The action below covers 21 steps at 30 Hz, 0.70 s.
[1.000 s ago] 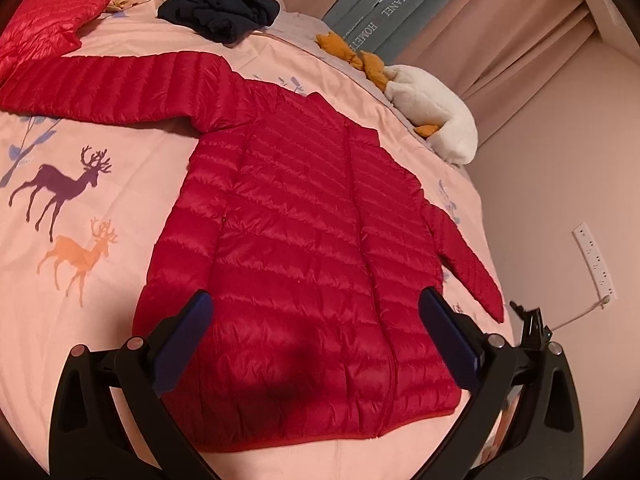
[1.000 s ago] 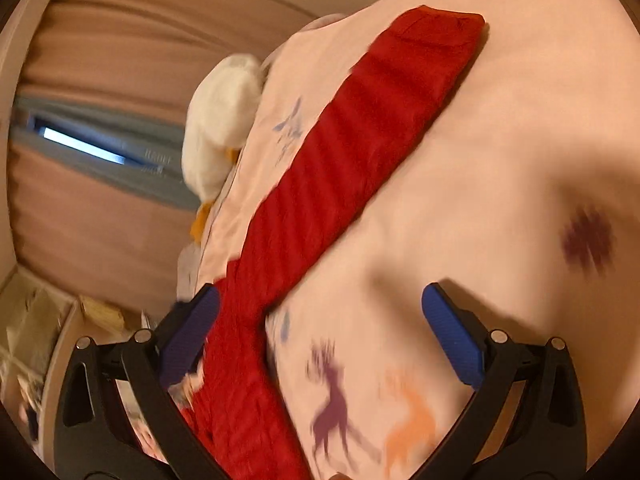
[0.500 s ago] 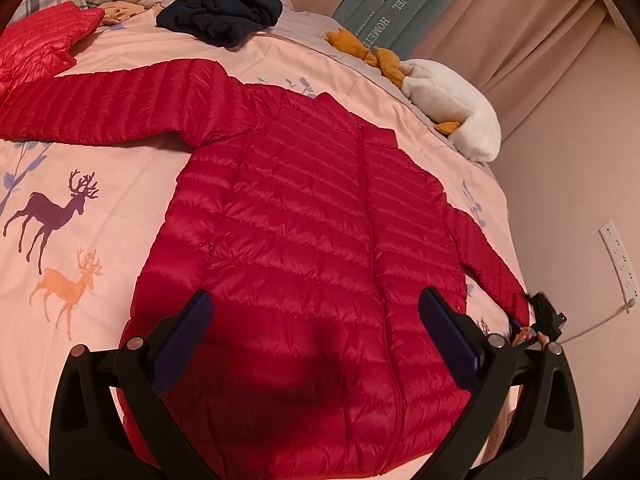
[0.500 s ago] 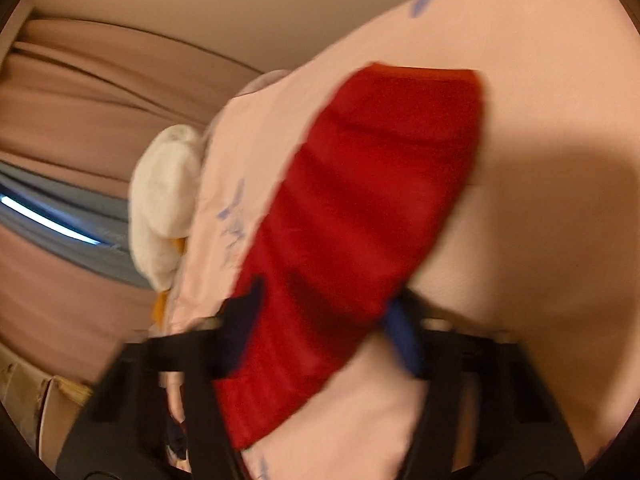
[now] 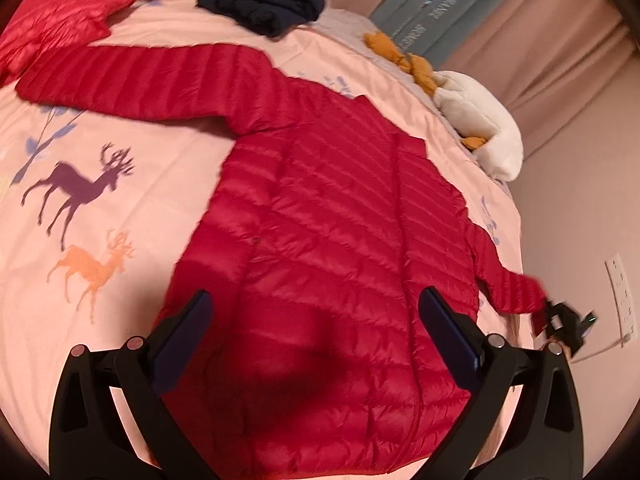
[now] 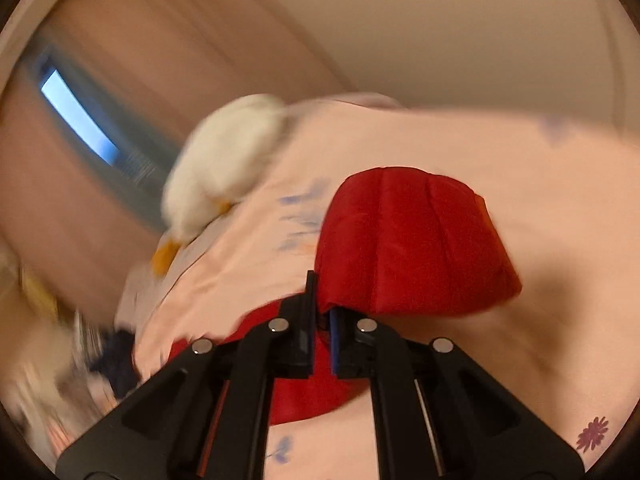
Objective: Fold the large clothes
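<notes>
Red quilted jacket (image 5: 332, 248): laid flat, front up and zipped, across the middle of the bed (image 5: 120, 216), hem toward the near edge, collar toward the far edge by the curtain; spread this way, by judgement, so that sleeves can be turned in over the body before the body is folded. One sleeve (image 5: 132, 76): stretched straight out toward the far left corner of the bed, not yet folded. Other sleeve (image 6: 408, 248): running to the right edge of the bed, cuff end lifted off the sheet. Right tool (image 6: 322, 320): clenched on that cuff, cloth pinched between the blue pads and draped forward over them; held by the end, probably so the whole sleeve follows when carried inward across the chest. Same tool also seen small in the left view, at the right edge of the bed, at the sleeve tip. Left tool (image 5: 316, 316): released, jaws spread wide, grasping nothing, hovering above the hem region near the near edge of the bed; likely kept there ready to pin or steady the body. Second red garment (image 5: 64, 20): far left corner. Dark blue clothes (image 5: 264, 0): heaped at the far edge. White plush toy (image 5: 480, 120): lying along the far right edge, clear of the jacket. Folding judged barely begun.
</notes>
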Motion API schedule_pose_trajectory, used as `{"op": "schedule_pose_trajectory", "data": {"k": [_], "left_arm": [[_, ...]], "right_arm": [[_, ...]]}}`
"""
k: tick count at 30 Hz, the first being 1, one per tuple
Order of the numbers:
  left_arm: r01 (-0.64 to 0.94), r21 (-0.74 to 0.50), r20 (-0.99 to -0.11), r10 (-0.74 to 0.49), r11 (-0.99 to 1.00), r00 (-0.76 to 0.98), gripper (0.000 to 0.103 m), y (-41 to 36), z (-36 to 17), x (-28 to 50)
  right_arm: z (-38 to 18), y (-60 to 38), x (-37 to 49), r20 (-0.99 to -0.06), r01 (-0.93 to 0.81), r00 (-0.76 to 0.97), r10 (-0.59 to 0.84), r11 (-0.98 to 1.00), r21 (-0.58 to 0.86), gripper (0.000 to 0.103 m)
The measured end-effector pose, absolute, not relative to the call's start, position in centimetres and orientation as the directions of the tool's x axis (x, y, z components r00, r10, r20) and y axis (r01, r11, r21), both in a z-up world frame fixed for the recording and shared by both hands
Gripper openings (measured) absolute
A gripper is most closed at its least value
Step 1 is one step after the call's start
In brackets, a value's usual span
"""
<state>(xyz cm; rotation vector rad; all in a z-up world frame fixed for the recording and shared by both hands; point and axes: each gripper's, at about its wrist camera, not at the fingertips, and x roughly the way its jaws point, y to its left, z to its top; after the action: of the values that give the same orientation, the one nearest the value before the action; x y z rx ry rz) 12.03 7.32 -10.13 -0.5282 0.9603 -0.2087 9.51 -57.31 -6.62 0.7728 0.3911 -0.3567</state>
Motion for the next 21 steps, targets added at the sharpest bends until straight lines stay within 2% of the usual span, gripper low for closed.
{"op": "schedule_pose_trajectory", "data": {"k": [4, 7, 12, 15, 16, 19, 21], "left_arm": [[-0.059, -0.517, -0.715, -0.393, 0.854, 0.578, 0.102, 8.3, -9.9, 11.4], [-0.063, -0.544, -0.704, -0.414, 0.837, 0.577, 0.102, 9.2, -9.9, 11.3], [-0.080, -0.576, -0.689, -0.430, 0.814, 0.583, 0.102, 10.5, -10.1, 11.1], [-0.075, -0.573, -0.689, -0.431, 0.816, 0.582, 0.102, 10.6, -10.0, 11.5], [-0.064, -0.577, -0.684, -0.439, 0.814, 0.583, 0.102, 10.5, -10.0, 11.7], [-0.033, -0.594, -0.671, -0.472, 0.804, 0.572, 0.102, 9.8, -9.9, 12.7], [-0.016, -0.617, -0.662, -0.508, 0.787, 0.551, 0.102, 9.1, -10.1, 13.5]], "right_arm": [[-0.9, -48.7, 13.0, -0.419, 0.273, 0.903, -0.090, 0.874, 0.402, 0.005], [0.5, -41.4, 15.3, -0.434, 0.125, 0.901, -0.002, 0.959, 0.254, 0.005], [-2.4, -30.6, 18.7, -0.538, -0.048, 0.842, 0.048, 0.999, 0.015, 0.006], [-6.0, -25.4, 19.5, -0.635, -0.162, 0.768, 0.082, 0.984, -0.069, 0.011], [-7.2, -23.8, 19.2, -0.658, -0.189, 0.748, 0.088, 0.978, -0.084, 0.015], [-9.9, -20.7, 19.6, -0.720, -0.245, 0.687, 0.095, 0.963, -0.107, 0.058], [-10.5, -20.1, 18.3, -0.712, -0.267, 0.694, 0.103, 0.956, -0.122, 0.059]]}}
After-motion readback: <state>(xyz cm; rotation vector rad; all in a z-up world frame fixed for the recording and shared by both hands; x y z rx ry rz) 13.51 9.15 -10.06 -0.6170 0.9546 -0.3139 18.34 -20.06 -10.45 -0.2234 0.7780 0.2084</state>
